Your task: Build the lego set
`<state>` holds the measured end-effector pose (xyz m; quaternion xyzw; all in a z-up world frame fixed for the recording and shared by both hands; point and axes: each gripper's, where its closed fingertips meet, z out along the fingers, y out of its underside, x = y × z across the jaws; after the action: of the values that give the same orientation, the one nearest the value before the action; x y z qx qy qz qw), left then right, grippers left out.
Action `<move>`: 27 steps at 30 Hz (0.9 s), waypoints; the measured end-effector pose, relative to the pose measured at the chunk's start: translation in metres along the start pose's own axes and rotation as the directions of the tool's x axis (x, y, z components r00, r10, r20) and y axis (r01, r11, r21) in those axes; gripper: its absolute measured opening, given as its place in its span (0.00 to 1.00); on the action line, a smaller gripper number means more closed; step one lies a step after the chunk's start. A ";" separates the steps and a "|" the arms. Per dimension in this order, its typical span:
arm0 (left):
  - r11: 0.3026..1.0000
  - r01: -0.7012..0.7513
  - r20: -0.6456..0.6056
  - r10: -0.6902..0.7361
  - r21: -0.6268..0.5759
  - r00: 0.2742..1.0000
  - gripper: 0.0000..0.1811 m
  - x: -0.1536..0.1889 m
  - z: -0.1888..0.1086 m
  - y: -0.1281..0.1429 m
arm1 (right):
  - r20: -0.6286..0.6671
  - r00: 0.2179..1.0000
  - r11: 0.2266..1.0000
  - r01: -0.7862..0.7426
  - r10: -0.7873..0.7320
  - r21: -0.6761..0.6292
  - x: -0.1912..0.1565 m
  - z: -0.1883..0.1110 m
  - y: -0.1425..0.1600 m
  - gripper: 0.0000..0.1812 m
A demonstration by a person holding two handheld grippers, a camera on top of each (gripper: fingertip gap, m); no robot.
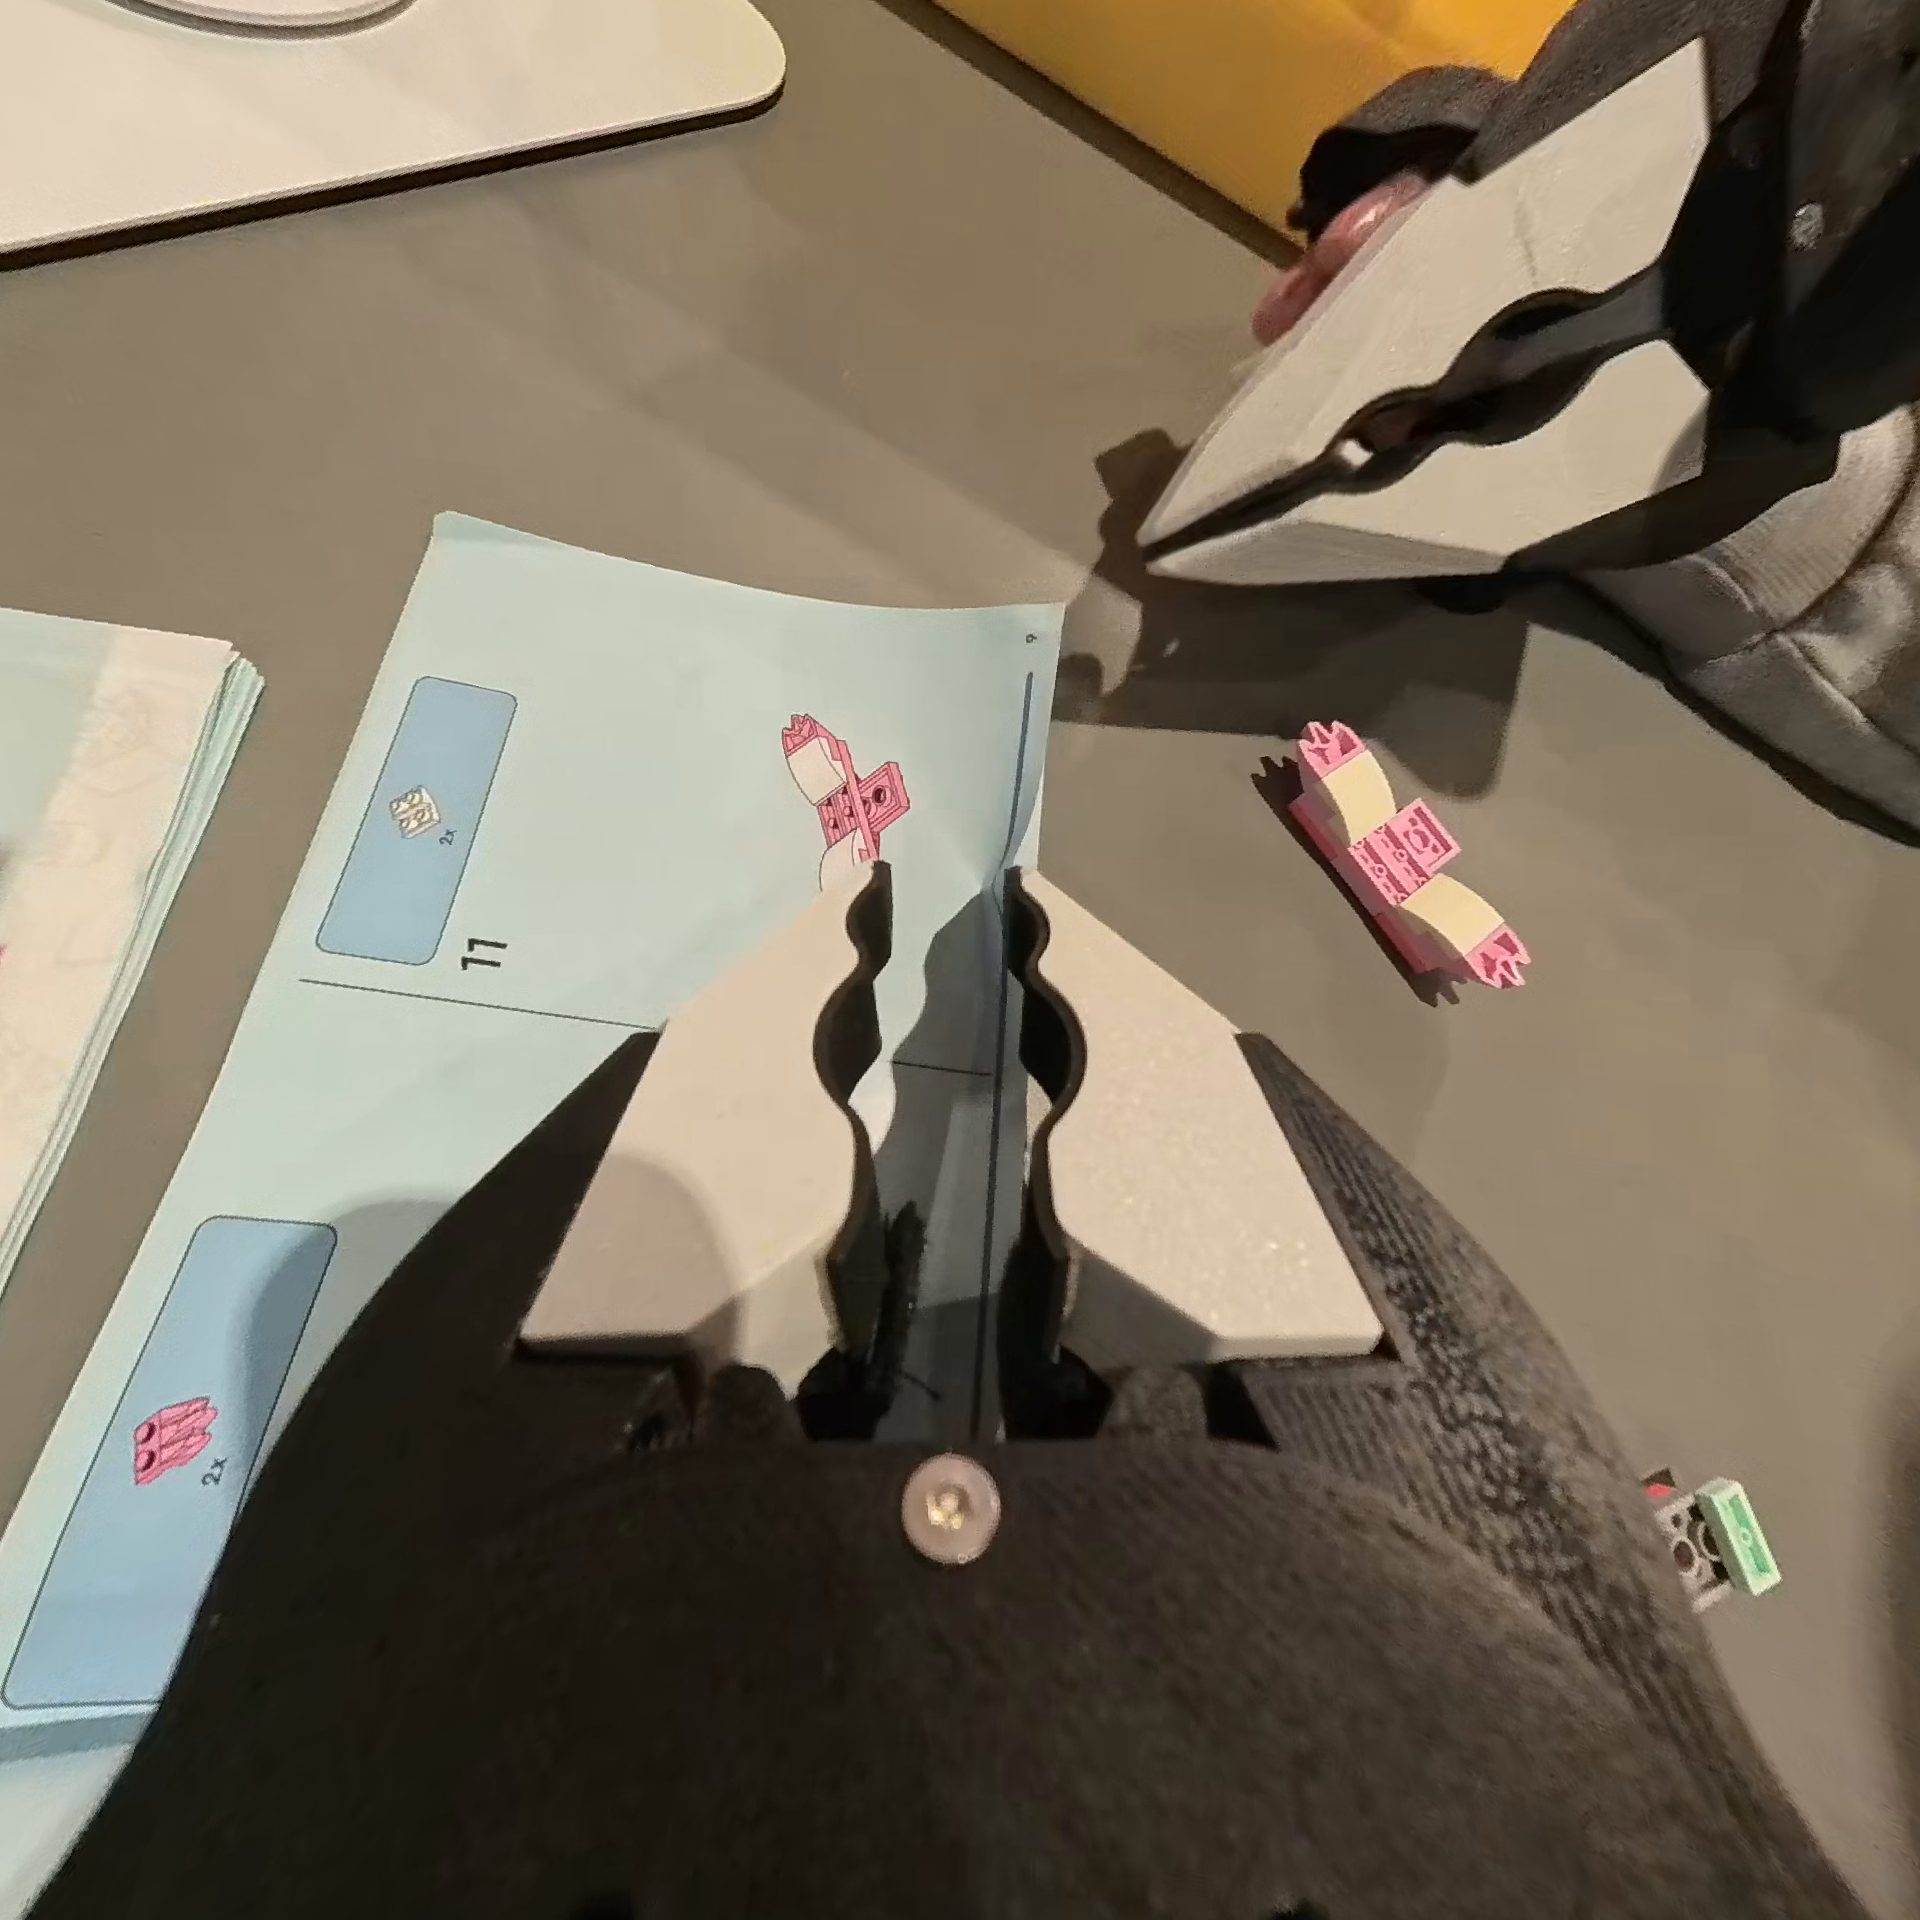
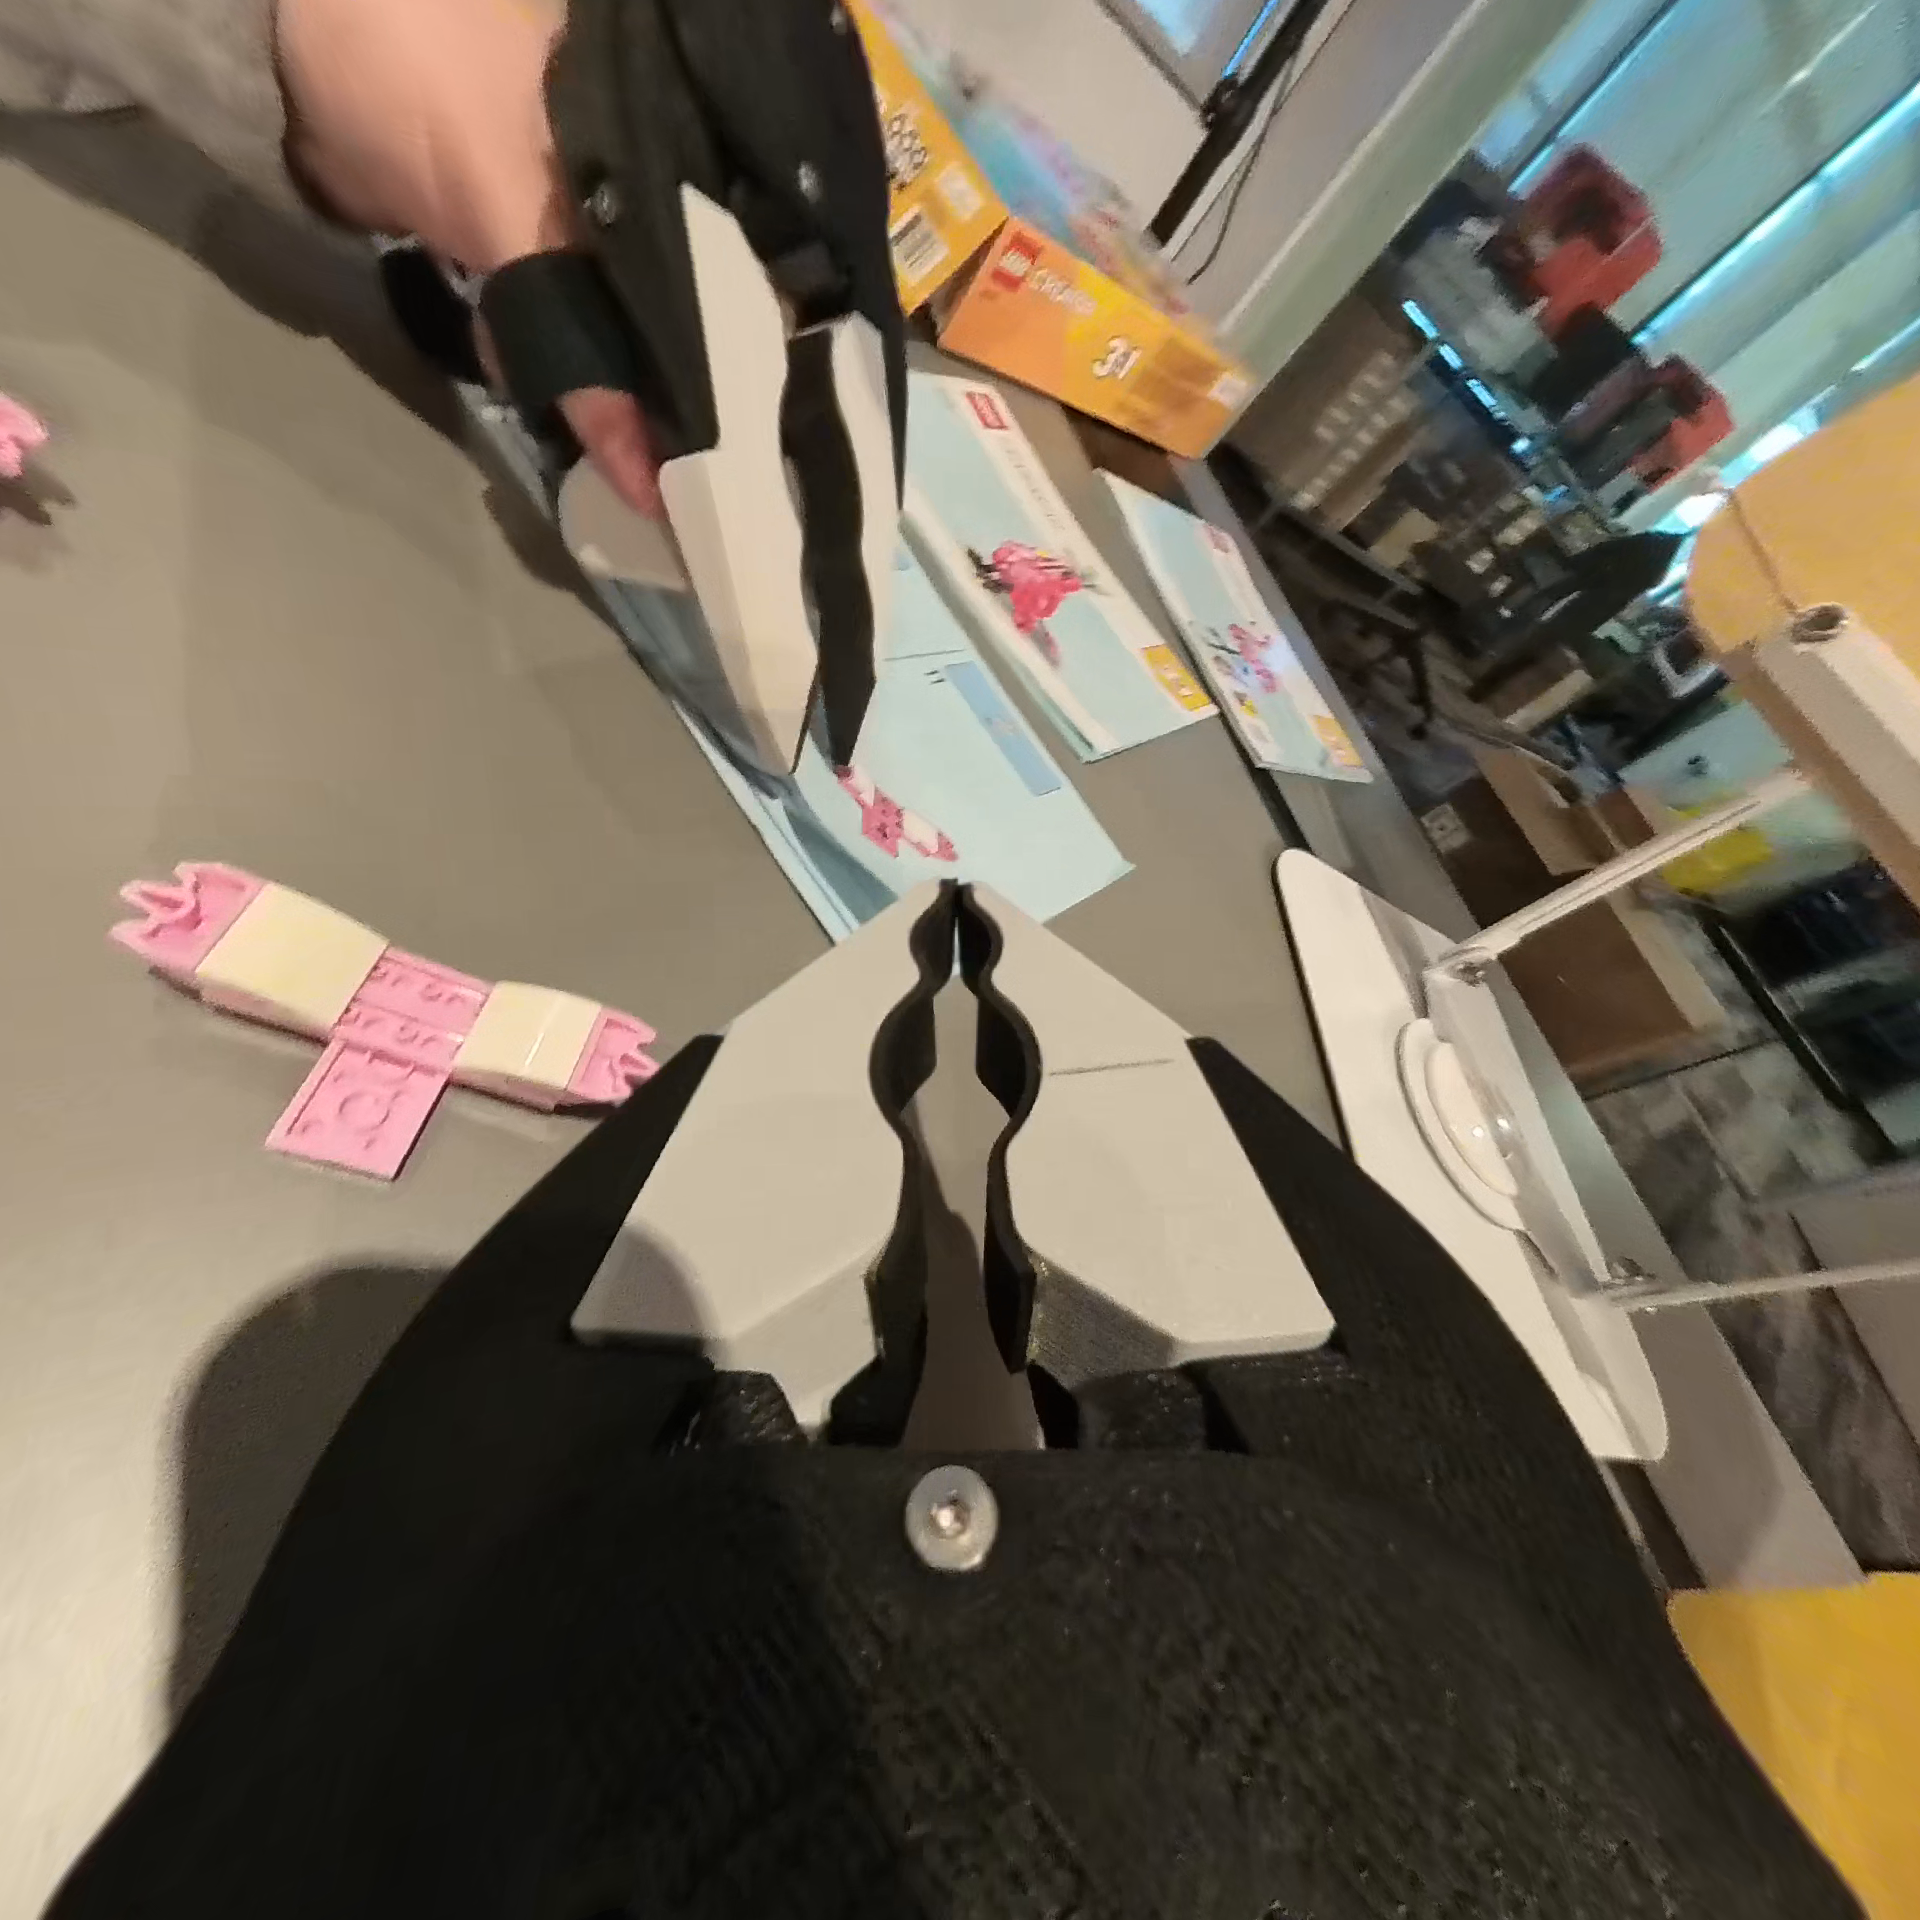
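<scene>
Grey and matte, the desk [image 1: 623, 364] carries everything in the left wrist view. The left tool [image 1: 940, 883] hovers over an open instruction sheet [image 1: 644, 748], its jaws a narrow gap apart and holding nothing. Just off the sheet's edge lies the pink and cream lego piece [image 1: 1408, 852], flat on the desk. Beyond it the right tool [image 1: 1153, 545] points down toward the desk, jaws nearly together and empty. A small grey and green brick [image 1: 1714, 1553] sits apart, close to the left tool's body. A white board [image 1: 364, 114] fills the far corner.

From the right wrist view, the right tool [image 2: 951, 894] has its tips almost touching, nothing between them. The lego piece [image 2: 395, 997] lies to one side on the bare desk [image 2: 312, 675], well clear of the booklets [image 2: 1049, 582] and the orange box [image 2: 1081, 343] toward the far edge. The left tool [image 2: 821, 748] reaches down at the sheet.

The piece looks light, stiff and smooth, likely to slide or come apart at its joints; the long sides of the middle pink plate seem the safest place to pinch.
</scene>
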<state>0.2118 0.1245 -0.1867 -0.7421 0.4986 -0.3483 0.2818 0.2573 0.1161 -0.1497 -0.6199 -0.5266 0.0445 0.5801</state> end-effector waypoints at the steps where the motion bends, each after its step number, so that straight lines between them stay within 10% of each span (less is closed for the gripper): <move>1: 1.000 -0.001 0.001 0.001 0.000 1.000 0.11 0.000 0.000 0.000 | 0.017 1.000 1.000 0.003 -0.002 -0.021 -0.002 0.001 0.003 0.00; 7: 1.000 0.004 -0.001 -0.004 0.000 1.000 0.11 0.000 0.000 0.000 | 0.081 0.995 0.977 0.068 -0.052 -0.205 -0.013 0.018 0.028 0.00; 18: 0.969 -0.241 0.178 0.230 0.045 0.957 0.27 0.011 0.003 -0.021 | -0.073 0.988 0.986 0.128 -0.136 -0.104 0.002 0.027 0.000 0.00; 27: 0.938 -0.342 0.418 0.293 0.045 0.860 0.00 -0.005 -0.021 -0.039 | -0.145 0.984 0.994 0.106 -0.105 0.000 0.013 0.023 -0.013 0.00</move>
<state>0.2149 0.1412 -0.1451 -0.6873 0.5235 -0.1646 0.4758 0.2395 0.1378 -0.1397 -0.5905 -0.5150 -0.0292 0.6207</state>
